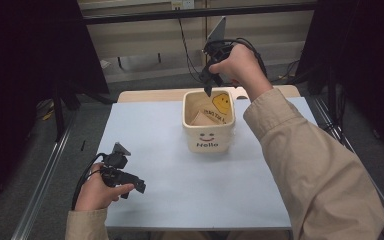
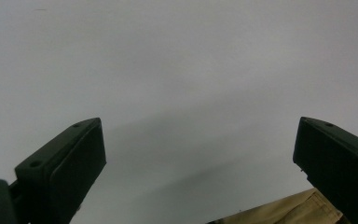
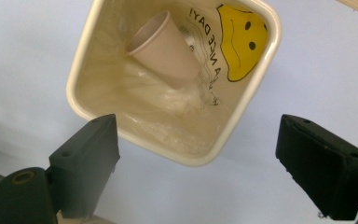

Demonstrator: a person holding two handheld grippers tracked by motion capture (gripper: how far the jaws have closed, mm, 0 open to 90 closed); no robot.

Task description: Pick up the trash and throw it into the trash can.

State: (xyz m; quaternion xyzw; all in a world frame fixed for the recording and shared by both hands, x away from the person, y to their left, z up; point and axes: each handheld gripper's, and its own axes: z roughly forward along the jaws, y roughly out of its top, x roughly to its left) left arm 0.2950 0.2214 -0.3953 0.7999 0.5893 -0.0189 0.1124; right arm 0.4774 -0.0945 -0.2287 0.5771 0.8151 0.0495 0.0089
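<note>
Paper cup [image 3: 164, 49], apparently tipped sideways.

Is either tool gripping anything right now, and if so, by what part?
Nothing is held. The right tool hangs open above the bin, where the paper cup lies. The left tool is open over the table.

Paper cup [image 3: 165, 49] tilted inside cream bin [image 3: 247, 100]

A pale blue mat [image 1: 190, 180] covers the wooden table [image 1: 150, 94]. Black cables [image 1: 185, 45] hang down the back wall, and metal rails [image 1: 42, 185] run along both sides.
</note>
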